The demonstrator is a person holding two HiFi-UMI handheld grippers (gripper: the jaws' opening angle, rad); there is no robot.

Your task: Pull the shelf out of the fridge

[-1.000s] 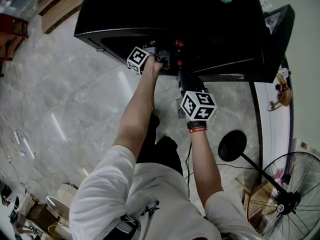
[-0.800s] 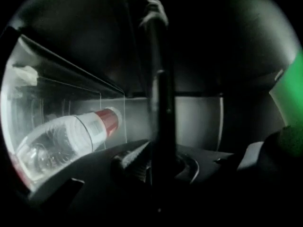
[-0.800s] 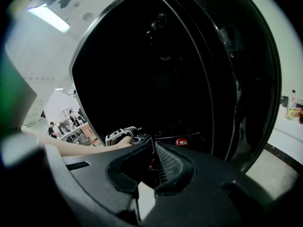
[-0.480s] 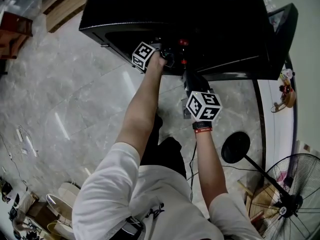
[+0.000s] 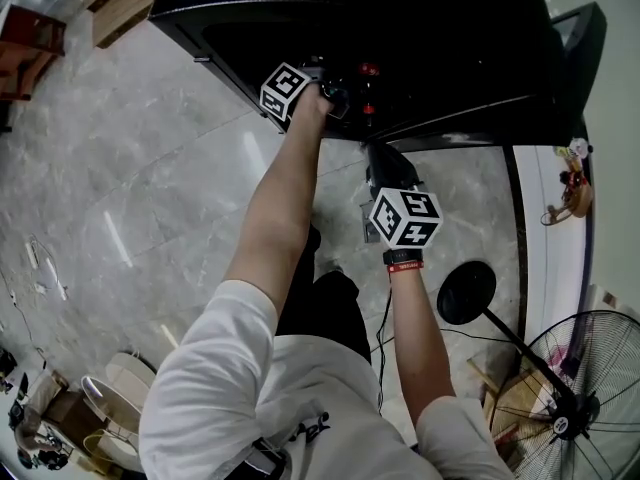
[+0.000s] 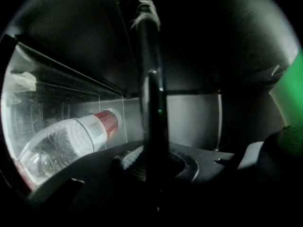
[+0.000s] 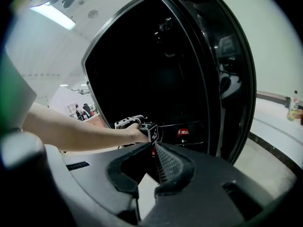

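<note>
And the left gripper [image 6: 151,162] jaws have just closed on the shelf [image 6: 152,108] edge, dead centre, inside the fridge [image 5: 420,48]; right gripper [image 7: 147,167] jaws apart, empty.

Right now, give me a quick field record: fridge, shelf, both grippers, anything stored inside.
fridge: black, open
door: swung out at the right
shelf: inside the fridge; shows only as a thin dark bar, apparently its front edge
left gripper: reached into the fridge; fingers have just been closing and are shut on that bar
right gripper: outside, facing the opening; fingers apart, nothing between them
bottle: clear, red label, lying on its side behind a clear panel
</note>
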